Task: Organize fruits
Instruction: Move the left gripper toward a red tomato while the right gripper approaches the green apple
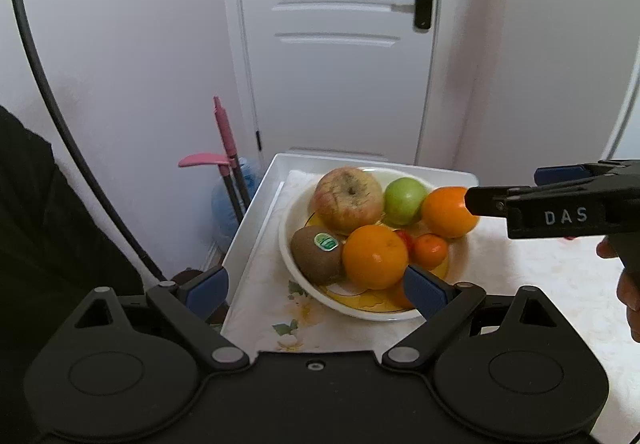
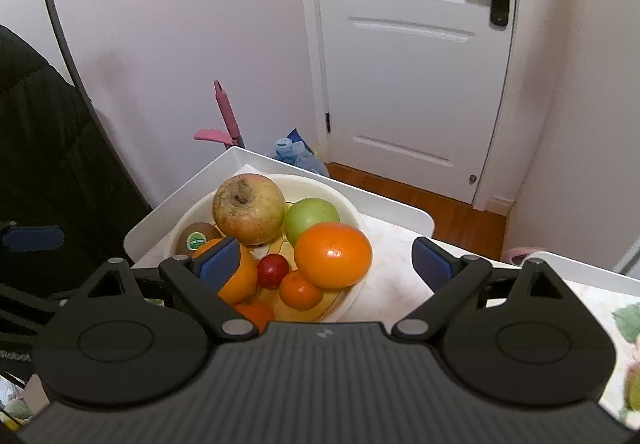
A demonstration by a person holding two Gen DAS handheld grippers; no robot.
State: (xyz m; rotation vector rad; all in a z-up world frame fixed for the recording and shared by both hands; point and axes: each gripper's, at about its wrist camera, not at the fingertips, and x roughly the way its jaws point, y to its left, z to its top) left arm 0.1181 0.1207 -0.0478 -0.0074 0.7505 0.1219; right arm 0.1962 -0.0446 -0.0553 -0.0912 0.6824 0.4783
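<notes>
A white bowl [image 1: 285, 240] [image 2: 352, 210] on the table holds a large pale apple [image 1: 347, 199] [image 2: 249, 209], a green apple [image 1: 405, 201] [image 2: 311, 218], a kiwi with a sticker [image 1: 316, 254] [image 2: 196, 238], two big oranges [image 1: 375, 257] [image 1: 448, 211] [image 2: 333, 255], a small tangerine [image 1: 430, 251] [image 2: 300, 290] and a small red fruit [image 2: 273, 270]. My left gripper [image 1: 318, 290] is open and empty, just before the bowl's near rim. My right gripper [image 2: 326, 264] is open, with the far-right orange between its fingers, apart from both pads.
The bowl sits on a floral cloth [image 1: 520, 284] in a white tray-like tabletop [image 1: 280, 164]. A pink-handled mop [image 1: 224, 132] and a blue bag [image 1: 228, 204] stand behind the table by a white door [image 1: 340, 44]. A dark chair [image 2: 40, 164] is at the left.
</notes>
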